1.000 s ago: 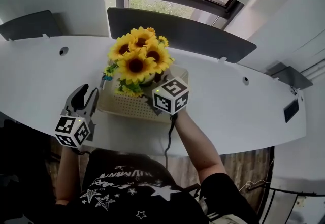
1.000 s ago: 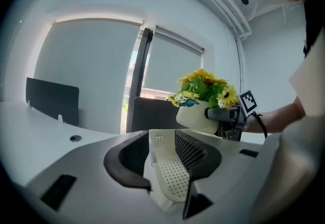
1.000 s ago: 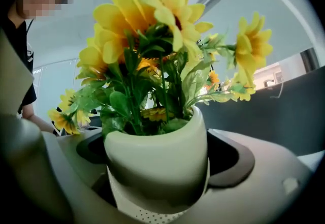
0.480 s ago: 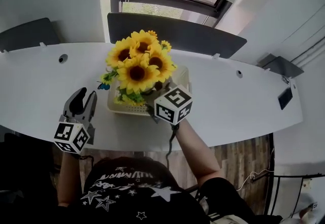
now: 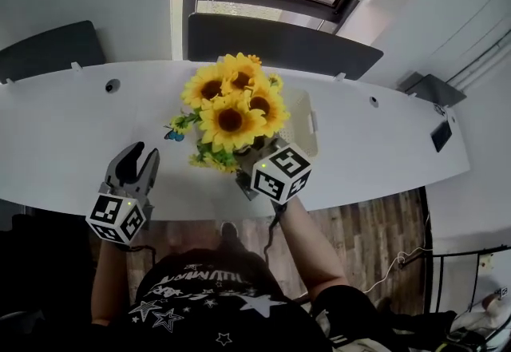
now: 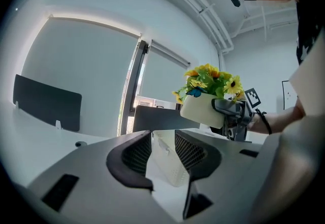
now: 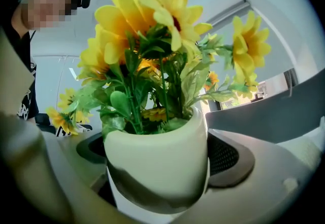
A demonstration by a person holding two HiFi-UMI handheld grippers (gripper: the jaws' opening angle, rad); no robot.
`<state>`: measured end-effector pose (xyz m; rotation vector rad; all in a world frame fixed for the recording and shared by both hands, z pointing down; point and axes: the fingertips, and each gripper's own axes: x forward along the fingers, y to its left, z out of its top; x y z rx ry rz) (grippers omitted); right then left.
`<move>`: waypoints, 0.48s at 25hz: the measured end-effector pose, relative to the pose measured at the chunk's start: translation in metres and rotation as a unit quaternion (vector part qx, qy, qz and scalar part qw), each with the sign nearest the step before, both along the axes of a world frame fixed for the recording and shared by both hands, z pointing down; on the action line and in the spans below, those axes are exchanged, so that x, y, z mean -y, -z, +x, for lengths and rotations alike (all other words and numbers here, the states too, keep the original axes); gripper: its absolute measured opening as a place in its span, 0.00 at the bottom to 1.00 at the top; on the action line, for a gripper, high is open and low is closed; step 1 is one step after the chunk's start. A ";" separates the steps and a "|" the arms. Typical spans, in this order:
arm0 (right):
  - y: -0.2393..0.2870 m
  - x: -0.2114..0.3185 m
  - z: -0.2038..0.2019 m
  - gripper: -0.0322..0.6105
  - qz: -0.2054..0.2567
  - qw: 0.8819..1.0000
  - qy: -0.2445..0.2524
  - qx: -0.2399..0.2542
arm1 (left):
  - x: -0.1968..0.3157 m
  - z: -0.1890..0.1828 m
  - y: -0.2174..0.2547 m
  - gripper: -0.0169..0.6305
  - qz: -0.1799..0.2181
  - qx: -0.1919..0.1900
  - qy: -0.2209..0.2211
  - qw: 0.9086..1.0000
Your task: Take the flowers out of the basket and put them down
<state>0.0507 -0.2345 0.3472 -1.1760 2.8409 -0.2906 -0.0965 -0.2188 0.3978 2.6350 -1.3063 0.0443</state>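
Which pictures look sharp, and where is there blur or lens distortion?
Head view: sharp; the long white desk bows from the wide lens. Right gripper view: the cream round pot of yellow sunflowers looms large, its lower wall blurred. Left gripper view: black border, straight edges curved.
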 end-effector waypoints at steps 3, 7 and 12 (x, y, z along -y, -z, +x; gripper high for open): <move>0.002 -0.005 -0.004 0.92 -0.004 1.000 -0.011 0.003 | -0.002 -0.006 0.004 0.25 -0.004 -0.002 -0.007 1.000; 0.000 -0.020 -0.017 0.92 -0.013 1.000 -0.024 0.004 | -0.012 -0.016 0.006 0.25 -0.011 -0.002 -0.025 1.000; -0.030 -0.082 -0.085 0.92 -0.007 0.999 -0.045 -0.004 | -0.069 -0.073 -0.021 0.25 -0.004 -0.014 -0.054 0.998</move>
